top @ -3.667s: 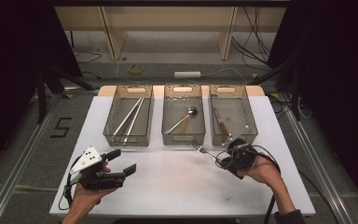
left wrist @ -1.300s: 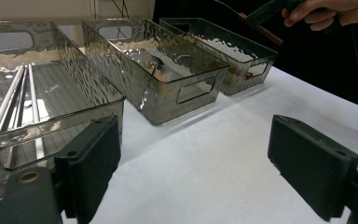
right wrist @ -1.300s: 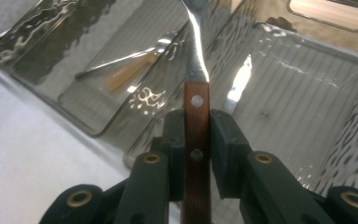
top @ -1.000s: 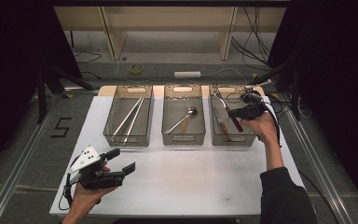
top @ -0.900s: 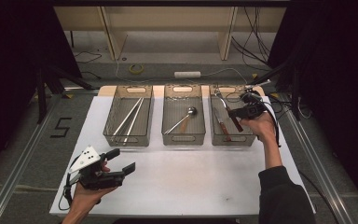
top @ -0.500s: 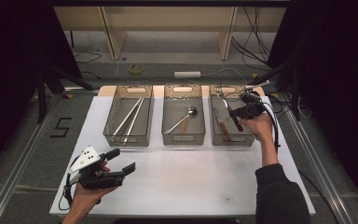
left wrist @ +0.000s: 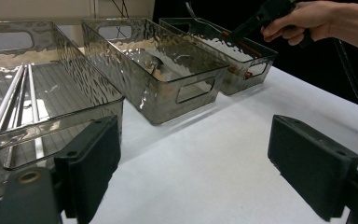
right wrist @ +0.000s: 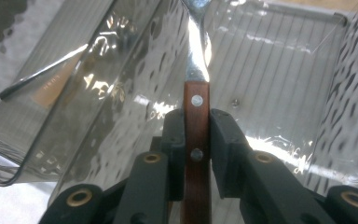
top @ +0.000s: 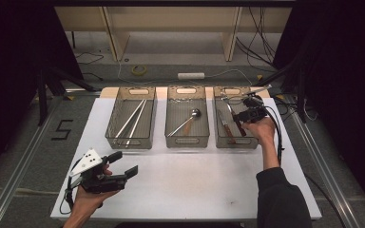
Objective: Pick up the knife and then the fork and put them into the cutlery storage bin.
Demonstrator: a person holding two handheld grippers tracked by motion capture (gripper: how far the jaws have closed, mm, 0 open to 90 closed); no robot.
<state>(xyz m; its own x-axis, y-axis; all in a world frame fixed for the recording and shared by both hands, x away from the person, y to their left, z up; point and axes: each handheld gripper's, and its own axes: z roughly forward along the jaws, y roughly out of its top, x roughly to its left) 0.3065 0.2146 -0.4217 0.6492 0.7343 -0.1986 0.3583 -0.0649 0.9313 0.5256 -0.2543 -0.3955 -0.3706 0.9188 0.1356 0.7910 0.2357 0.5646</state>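
Observation:
My right gripper (top: 241, 118) (right wrist: 196, 122) is shut on the wooden handle (right wrist: 196, 100) of a riveted piece of cutlery. Its metal end points up and away over the right clear bin (top: 235, 142) (right wrist: 279, 70). The gripper hangs above that bin, where a wood-handled knife (top: 225, 125) lies on the floor. In the left gripper view the right gripper (left wrist: 237, 32) hovers over the far bin (left wrist: 256, 70). My left gripper (top: 124, 164) (left wrist: 196, 154) rests open near the table's front left, with nothing between its pads.
The middle bin (top: 187, 141) holds a metal spoon (top: 186, 120). The left bin (top: 128, 142) holds long metal rods (top: 131, 118) (left wrist: 14, 100). All stand in a row at the back of the white table (top: 195, 180). A black cable (top: 279, 137) trails from the right gripper.
Since the earliest frame the right gripper has carried the cutlery from the table in front of the bins to over the right bin. Over the last second it barely shifted. The left gripper stayed put.

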